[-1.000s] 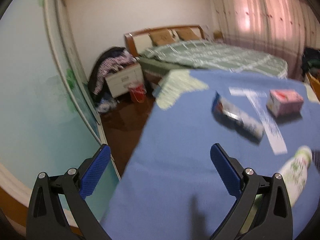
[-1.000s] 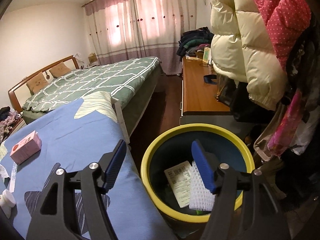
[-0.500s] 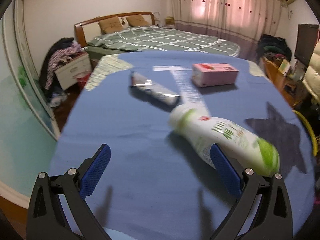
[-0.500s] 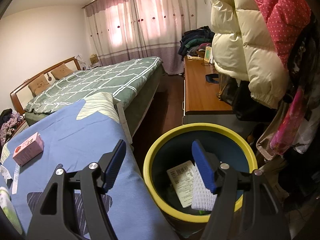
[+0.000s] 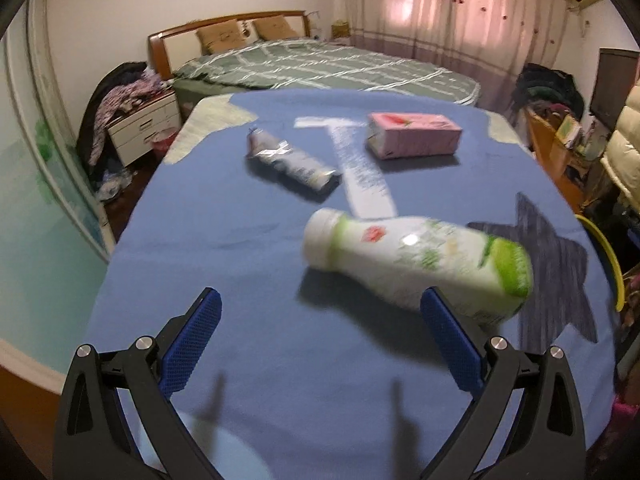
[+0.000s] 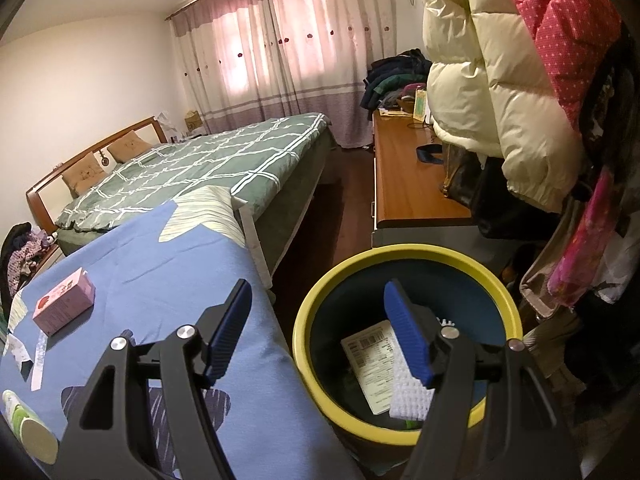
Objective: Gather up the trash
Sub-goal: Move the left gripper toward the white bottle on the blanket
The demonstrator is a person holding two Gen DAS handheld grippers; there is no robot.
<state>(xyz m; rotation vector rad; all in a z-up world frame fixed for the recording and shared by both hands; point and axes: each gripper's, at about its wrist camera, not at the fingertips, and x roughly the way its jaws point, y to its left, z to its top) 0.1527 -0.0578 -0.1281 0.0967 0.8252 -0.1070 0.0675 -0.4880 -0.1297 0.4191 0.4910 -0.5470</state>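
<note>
A bed (image 6: pixel 192 168) with a green checked cover and wooden headboard (image 5: pixel 224 26) is set against a white wall (image 6: pixel 80 92). Pink curtains (image 6: pixel 280 48) are lit from behind. A dark wooden floor (image 6: pixel 344 208) is seen beside a low wooden cabinet (image 6: pixel 408 188).

No text legible in either view. Bottle (image 5: pixel 416 264) label: green/red print, too blurred to read. Pink carton (image 5: pixel 414 140): red picture only, no words made out. Tube (image 5: pixel 292 162) print smeared. Paper (image 6: pixel 372 364) in the bin (image 6: pixel 400 256) has a barcode and small lines, too small to read.
</note>
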